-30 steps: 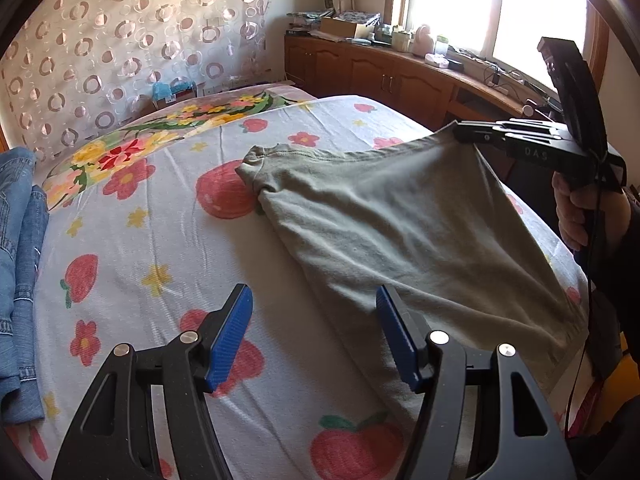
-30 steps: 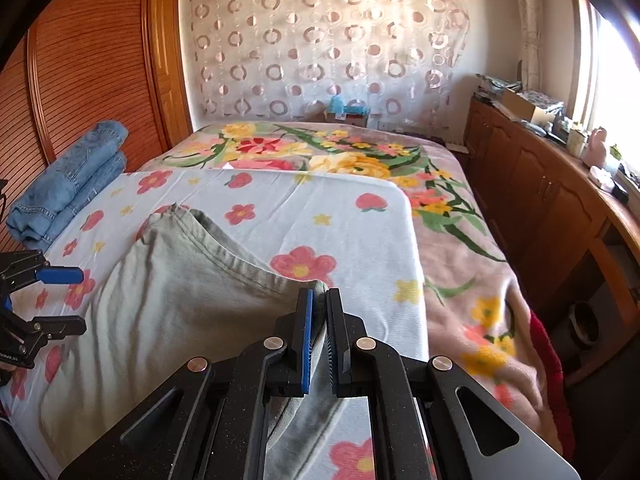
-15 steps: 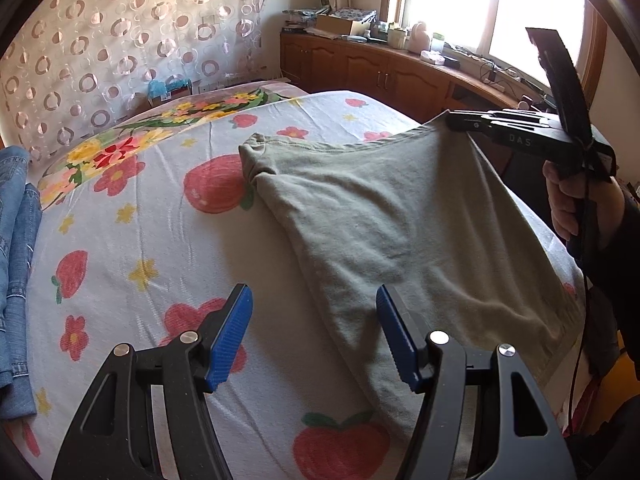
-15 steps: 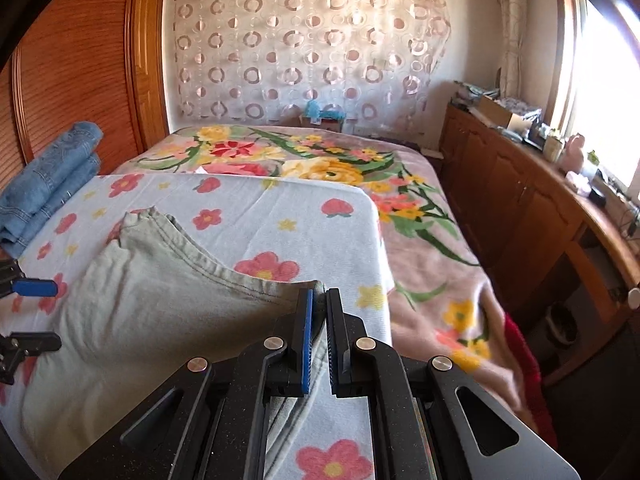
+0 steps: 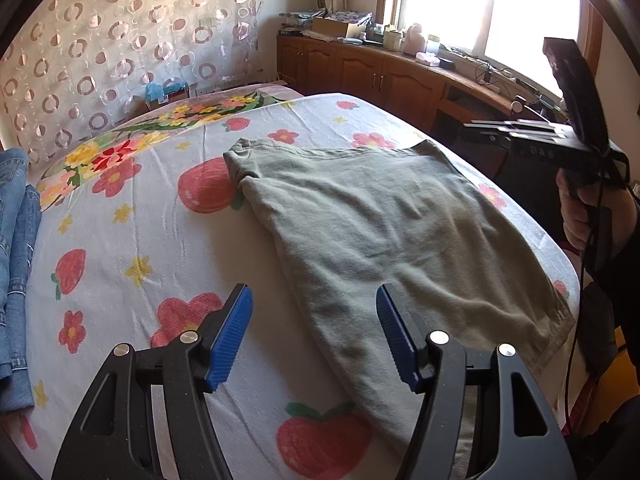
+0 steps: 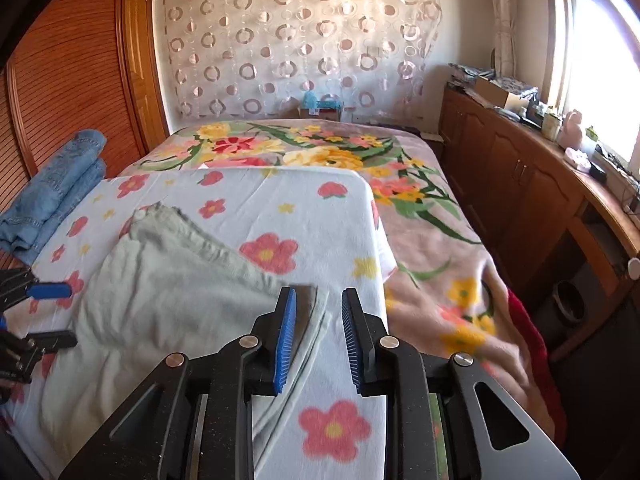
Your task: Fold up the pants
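Note:
Grey-green pants [image 5: 380, 232] lie flat on a white flowered blanket [image 5: 140, 240] on the bed. In the right wrist view the pants [image 6: 160, 300] spread to the left, one corner just under the fingers. My left gripper [image 5: 314, 336] is open and empty, hovering above the pants' near left edge. My right gripper [image 6: 318, 340] is open and empty, just above the pants' corner near the blanket's right edge. It shows from the side in the left wrist view [image 5: 472, 130], held by a hand.
Folded blue jeans [image 6: 52, 196] are stacked at the bed's left side, also in the left wrist view [image 5: 16, 260]. A pink floral bedspread [image 6: 420, 220] lies under the blanket. Wooden cabinets [image 6: 540, 200] with clutter run along the right wall under the window.
My right gripper has opened and let go of the pants' corner, which has dropped flat onto the blanket. The left gripper stays open, barely moved.

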`<act>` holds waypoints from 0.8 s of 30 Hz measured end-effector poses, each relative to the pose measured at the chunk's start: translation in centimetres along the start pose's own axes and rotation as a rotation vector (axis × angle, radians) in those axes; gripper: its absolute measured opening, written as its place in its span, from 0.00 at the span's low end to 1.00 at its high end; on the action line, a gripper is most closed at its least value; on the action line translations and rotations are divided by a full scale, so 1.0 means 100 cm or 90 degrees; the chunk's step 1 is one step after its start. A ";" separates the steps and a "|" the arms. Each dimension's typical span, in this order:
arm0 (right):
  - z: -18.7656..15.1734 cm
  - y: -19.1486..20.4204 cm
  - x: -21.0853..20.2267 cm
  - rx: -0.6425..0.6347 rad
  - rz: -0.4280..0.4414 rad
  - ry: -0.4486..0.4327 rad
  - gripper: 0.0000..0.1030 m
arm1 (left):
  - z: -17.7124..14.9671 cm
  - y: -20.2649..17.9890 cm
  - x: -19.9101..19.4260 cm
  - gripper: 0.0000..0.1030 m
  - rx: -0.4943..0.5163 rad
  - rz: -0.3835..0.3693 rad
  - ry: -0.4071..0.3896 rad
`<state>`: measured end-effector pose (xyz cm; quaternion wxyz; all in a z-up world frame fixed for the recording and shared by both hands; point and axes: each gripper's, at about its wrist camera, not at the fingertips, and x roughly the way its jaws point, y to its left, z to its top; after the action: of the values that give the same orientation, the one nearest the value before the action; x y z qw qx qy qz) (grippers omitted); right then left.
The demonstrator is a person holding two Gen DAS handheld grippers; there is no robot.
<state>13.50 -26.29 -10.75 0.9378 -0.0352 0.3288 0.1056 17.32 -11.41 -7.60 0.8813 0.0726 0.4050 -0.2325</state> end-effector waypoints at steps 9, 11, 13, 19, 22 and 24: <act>-0.023 0.003 -0.036 0.016 0.025 0.001 0.39 | -0.006 -0.013 -0.019 0.64 0.009 0.002 -0.022; -0.028 0.004 -0.042 0.020 0.028 0.003 0.39 | -0.009 -0.015 -0.023 0.64 0.007 0.000 -0.026; -0.035 0.005 -0.048 0.025 0.028 0.003 0.39 | -0.012 -0.017 -0.026 0.64 0.004 -0.001 -0.028; -0.050 0.010 -0.064 0.029 0.028 0.007 0.39 | -0.020 -0.021 -0.035 0.66 0.000 0.005 -0.033; -0.057 0.011 -0.073 0.030 0.032 0.010 0.39 | -0.027 -0.021 -0.039 0.87 -0.013 -0.004 -0.039; -0.060 0.014 -0.078 0.028 0.034 0.009 0.39 | -0.030 -0.021 -0.040 0.87 -0.016 -0.005 -0.033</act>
<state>3.62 -27.05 -10.57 0.9327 -0.0062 0.3389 0.1229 12.06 -10.95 -6.44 0.8914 0.0539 0.3853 -0.2326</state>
